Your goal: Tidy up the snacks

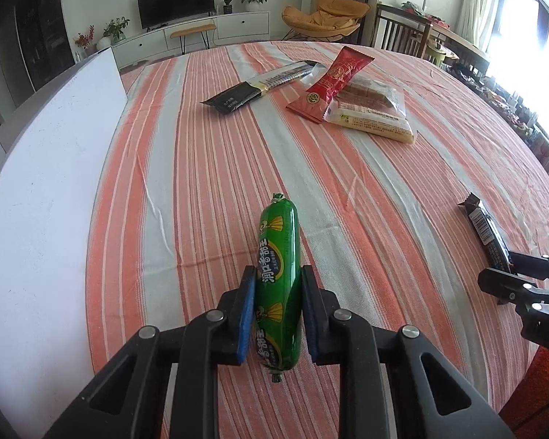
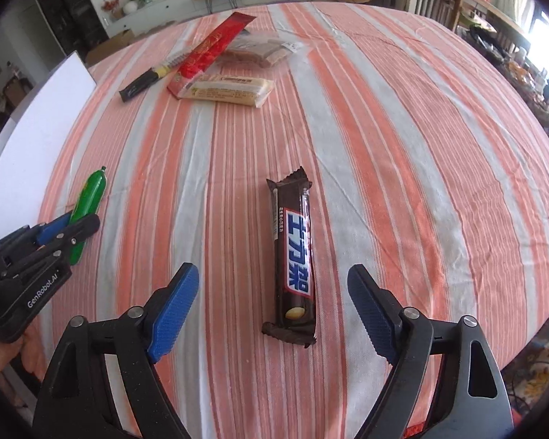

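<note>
A green sausage snack (image 1: 278, 241) lies on the striped tablecloth (image 1: 201, 168), pointing away from me. My left gripper (image 1: 279, 274) is shut on its near half, both blue pads pressed against its sides. In the right wrist view the same sausage (image 2: 91, 190) sticks out past the left gripper (image 2: 77, 223) at the left edge. A dark brown chocolate bar (image 2: 292, 248) lies lengthwise between the fingers of my right gripper (image 2: 274, 272). That gripper is open, with a clear gap between each pad and the wrapper. In the left wrist view the bar (image 1: 485, 225) and right gripper (image 1: 508, 272) show at far right.
A white board (image 1: 47, 190) lies along the table's left side. At the far end lie a black-and-yellow packet (image 1: 252, 89), a red packet (image 1: 329, 84) and clear-wrapped wafers (image 1: 373, 109). The table edge runs close on the right. Chairs and a TV cabinet stand beyond.
</note>
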`<action>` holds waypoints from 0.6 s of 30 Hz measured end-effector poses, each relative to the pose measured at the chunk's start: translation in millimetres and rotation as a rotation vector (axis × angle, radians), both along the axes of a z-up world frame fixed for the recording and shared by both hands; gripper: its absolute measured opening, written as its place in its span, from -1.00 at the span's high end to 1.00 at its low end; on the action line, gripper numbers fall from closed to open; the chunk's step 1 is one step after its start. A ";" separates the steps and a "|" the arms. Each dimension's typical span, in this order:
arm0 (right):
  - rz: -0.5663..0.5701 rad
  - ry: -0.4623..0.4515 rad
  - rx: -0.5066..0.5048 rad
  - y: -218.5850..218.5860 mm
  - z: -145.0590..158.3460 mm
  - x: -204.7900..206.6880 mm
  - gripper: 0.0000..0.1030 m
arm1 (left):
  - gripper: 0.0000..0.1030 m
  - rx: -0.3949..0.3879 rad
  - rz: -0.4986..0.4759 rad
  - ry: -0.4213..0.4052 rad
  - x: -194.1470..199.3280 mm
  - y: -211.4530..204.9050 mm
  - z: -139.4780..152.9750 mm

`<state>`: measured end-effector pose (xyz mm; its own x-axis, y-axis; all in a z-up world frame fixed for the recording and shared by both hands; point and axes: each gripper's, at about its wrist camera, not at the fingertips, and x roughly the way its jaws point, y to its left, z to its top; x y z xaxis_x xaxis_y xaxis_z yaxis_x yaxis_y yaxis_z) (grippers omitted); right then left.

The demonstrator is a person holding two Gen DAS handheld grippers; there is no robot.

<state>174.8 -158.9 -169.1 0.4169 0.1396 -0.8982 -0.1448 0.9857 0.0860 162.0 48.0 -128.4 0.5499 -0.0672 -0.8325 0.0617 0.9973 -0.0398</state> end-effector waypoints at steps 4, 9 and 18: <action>-0.008 0.002 -0.012 -1.8 -3.7 -8.3 0.63 | 0.57 -0.102 0.016 -0.011 -14.9 9.3 10.0; -0.065 -0.042 0.149 -25.2 23.4 -22.5 0.63 | 0.57 -0.237 -0.008 -0.067 -42.0 12.4 51.8; -0.037 -0.125 0.374 -19.9 81.3 -38.7 0.63 | 0.57 -0.338 -0.082 -0.180 -87.3 22.1 130.7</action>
<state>136.1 -178.8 -87.8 0.5305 0.4306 -0.7302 -0.1422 0.8943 0.4242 74.7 70.0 2.3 0.6667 -0.3707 -0.6466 0.1762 0.9214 -0.3464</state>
